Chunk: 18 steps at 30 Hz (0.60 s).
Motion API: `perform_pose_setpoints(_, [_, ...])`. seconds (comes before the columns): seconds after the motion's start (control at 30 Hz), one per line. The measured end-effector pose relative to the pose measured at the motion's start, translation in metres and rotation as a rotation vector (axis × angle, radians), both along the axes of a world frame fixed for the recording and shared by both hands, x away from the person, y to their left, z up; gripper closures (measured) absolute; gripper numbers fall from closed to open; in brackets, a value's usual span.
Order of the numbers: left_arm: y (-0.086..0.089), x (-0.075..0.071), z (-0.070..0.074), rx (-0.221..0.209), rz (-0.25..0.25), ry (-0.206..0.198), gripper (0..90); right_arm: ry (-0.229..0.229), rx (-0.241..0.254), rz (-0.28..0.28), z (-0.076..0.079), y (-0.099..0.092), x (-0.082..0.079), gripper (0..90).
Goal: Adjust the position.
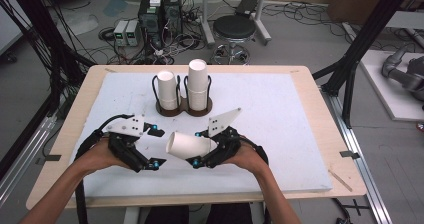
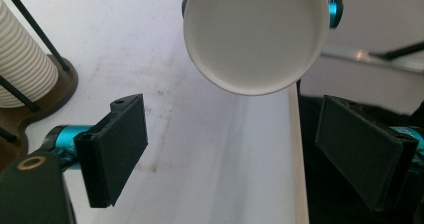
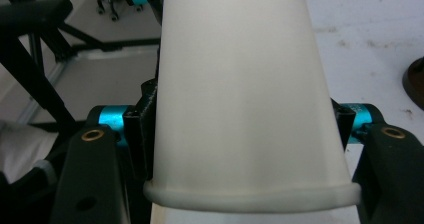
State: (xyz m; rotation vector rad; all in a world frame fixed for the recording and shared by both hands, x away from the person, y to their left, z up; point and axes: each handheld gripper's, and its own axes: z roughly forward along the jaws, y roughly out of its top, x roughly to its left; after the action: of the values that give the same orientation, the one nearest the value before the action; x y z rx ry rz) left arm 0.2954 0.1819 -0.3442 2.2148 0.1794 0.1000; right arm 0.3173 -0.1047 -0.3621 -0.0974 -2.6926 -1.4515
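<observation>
High view: in the lower centre of the frame we see the right tool (image 1: 198,147) clamped on a white paper cup (image 1: 189,145) lying sideways above the desk (image 1: 280,114), base toward the left tool (image 1: 156,147), whose jaws stand wide and empty. A cup holder (image 1: 183,107) with two cup stacks stands at upper centre.

Left gripper view: the cup's base (image 2: 255,36) sits top centre, beyond the separated pads (image 2: 117,151).

Right gripper view: the cup (image 3: 245,99) occupies the centre, gripped near its rim.
</observation>
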Motion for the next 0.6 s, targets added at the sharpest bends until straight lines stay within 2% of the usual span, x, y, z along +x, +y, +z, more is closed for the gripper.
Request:
perform_pose_setpoints(0.03, [-0.001,0.0,0.0,0.029,-0.013,-0.012,13.2,-0.011,-0.017,0.004,0.001,0.001,0.0,35.9])
perform_pose_setpoints(0.27, [-0.006,0.005,0.006,0.161,-0.03,0.014,13.6,-0.033,-0.144,0.019,0.01,0.01,0.002,35.8])
perform_pose_setpoints(0.4, [-0.008,0.01,0.008,0.218,-0.022,0.068,13.7,-0.034,-0.218,0.017,0.013,0.014,0.003,35.8])
perform_pose_setpoints(0.5, [-0.01,0.014,0.01,0.27,-0.007,0.11,15.2,-0.053,-0.276,0.018,0.014,0.018,0.005,35.8])
perform_pose_setpoints(0.6, [-0.012,0.017,0.012,0.308,-0.005,0.138,16.6,-0.062,-0.344,0.018,0.014,0.022,0.005,35.6])
